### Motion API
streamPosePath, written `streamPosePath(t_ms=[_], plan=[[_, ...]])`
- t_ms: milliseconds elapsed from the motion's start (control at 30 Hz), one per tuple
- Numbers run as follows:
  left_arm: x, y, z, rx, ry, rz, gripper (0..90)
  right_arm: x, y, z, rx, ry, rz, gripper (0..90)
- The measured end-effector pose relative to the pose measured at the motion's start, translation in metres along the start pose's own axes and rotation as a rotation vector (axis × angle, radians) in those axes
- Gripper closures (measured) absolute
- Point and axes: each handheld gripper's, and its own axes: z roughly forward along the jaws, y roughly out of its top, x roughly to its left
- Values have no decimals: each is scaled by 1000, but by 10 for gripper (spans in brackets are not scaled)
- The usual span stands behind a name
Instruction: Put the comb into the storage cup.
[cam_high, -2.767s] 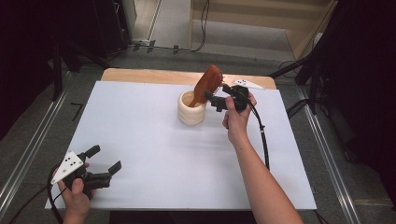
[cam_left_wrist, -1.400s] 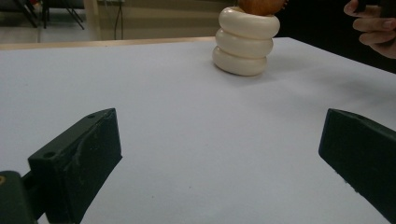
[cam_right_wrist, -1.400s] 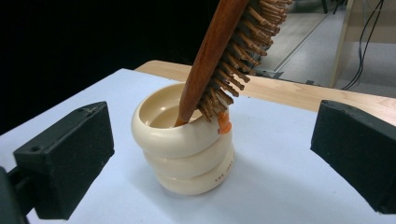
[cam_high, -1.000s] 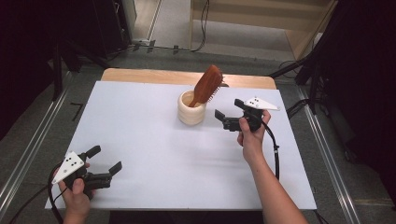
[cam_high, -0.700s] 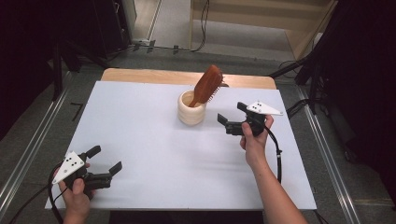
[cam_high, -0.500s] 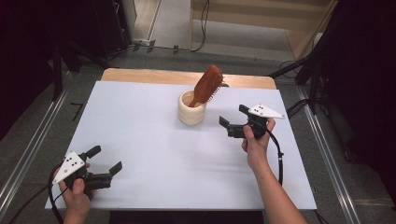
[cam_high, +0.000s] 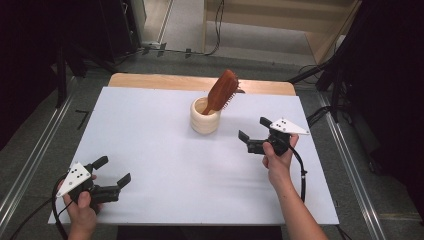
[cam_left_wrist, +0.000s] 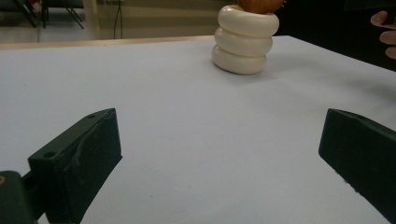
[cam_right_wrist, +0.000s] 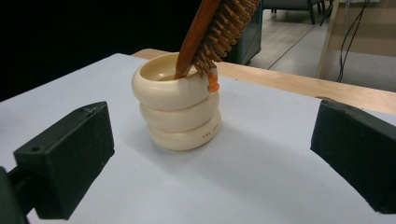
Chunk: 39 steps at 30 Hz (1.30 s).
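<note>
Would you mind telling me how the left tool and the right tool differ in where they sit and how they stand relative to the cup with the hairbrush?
The left tool sits at the near left corner of the white table, far from the cream cup; the right tool sits just right of that cup. The left tool points rightward across the table, the right tool leftward at the cup and its wooden hairbrush. Both are open and hold nothing.

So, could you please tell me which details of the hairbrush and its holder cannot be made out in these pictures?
- Handle end of the brown wooden hairbrush: hidden inside the cream ribbed ceramic holder in the right gripper view and the high view.
- Brush head: cut off by the top edge in the left gripper view and the right gripper view.
- Small lettering on the holder's lowest ring: too small to read, right gripper view.
- Small orange piece on the holder's rim: too small to identify.
</note>
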Motion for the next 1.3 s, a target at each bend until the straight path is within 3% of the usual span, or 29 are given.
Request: streamPosePath(t_ms=[633, 1300], plan=[[-1, 0, 0, 5, 3, 3, 0, -8, -18, -23, 1, 8, 3, 0], [-1, 0, 0, 4, 3, 3, 0, -18, -37, -49, -2, -29, 15, 0]])
